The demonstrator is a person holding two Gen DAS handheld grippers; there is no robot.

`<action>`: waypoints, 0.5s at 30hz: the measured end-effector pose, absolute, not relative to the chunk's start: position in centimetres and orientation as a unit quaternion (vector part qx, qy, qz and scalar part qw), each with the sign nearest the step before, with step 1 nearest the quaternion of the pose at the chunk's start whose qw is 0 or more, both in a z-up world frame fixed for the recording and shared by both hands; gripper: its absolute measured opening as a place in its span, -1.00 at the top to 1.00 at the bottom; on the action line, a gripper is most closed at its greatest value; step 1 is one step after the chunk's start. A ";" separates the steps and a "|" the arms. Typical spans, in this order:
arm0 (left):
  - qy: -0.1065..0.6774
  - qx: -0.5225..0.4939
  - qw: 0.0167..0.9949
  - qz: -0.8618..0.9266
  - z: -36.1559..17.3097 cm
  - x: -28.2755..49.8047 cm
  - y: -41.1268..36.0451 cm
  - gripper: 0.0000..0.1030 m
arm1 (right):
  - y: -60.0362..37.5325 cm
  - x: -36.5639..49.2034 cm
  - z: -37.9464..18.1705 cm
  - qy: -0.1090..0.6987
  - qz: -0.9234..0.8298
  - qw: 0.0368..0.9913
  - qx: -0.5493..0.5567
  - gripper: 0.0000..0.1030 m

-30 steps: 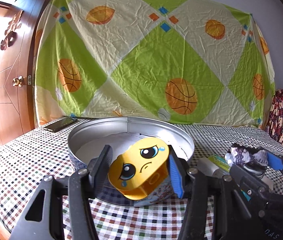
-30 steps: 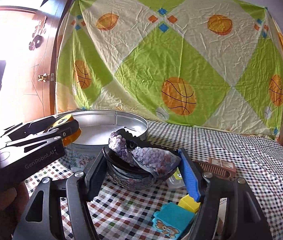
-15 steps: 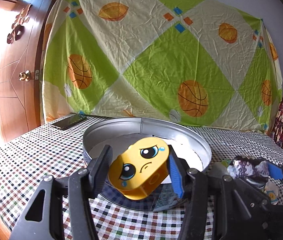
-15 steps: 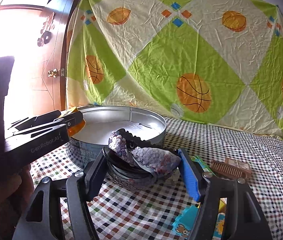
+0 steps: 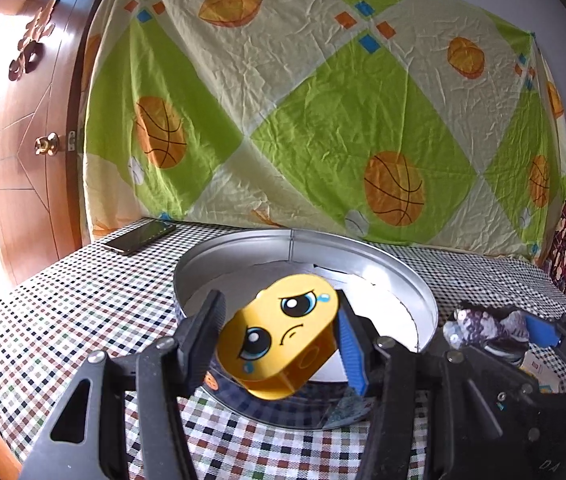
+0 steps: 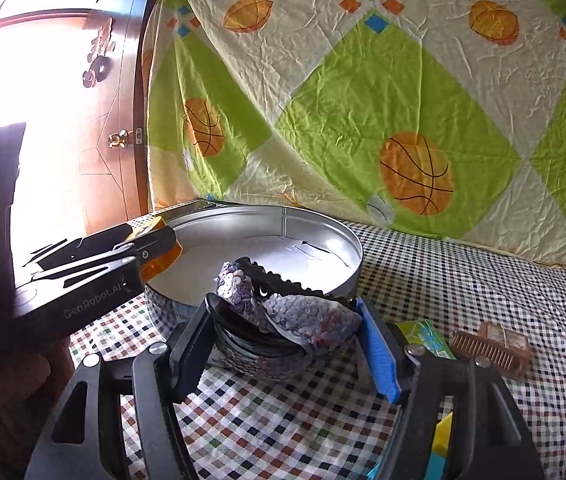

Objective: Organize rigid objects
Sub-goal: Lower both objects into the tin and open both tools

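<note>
Phone (image 5: 139,236) is seen lying at the far left on the checked tablecloth (image 5: 63,308), beside the round metal tin (image 5: 383,258). Over the tin's near rim, the yellow sad-face block (image 5: 279,340) is clamped tilted between the fingers of the left gripper (image 5: 279,340) — held clear of the tin floor. Further right, the right gripper (image 6: 287,332) is closed on a sequined headband (image 6: 303,316), raised above the cloth near the tin. A green packet (image 6: 423,336) and brown comb (image 6: 491,346) are laid at the right.
</note>
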State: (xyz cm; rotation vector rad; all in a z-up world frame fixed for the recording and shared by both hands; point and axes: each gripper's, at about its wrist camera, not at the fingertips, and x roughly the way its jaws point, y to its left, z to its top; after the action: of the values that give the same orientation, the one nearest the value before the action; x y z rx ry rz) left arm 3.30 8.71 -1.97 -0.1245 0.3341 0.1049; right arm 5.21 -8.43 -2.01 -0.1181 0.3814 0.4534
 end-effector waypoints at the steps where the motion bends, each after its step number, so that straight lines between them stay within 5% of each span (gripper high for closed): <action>1: 0.169 -0.061 0.982 0.051 -1.9 3.4 8.7 -0.04 | -8.4 5.4 -1.8 0.191 0.225 0.954 -0.058 -0.35; 15: 0.215 -0.040 0.975 0.033 -0.8 6.9 9.3 -0.04 | -6.4 11.0 1.3 0.231 0.244 0.940 -0.063 -0.35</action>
State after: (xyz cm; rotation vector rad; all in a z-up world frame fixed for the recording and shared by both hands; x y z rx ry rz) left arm 6.86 9.32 -0.78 -0.0815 0.4334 0.0664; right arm 11.00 -6.45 1.31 -0.1291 0.4712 0.4974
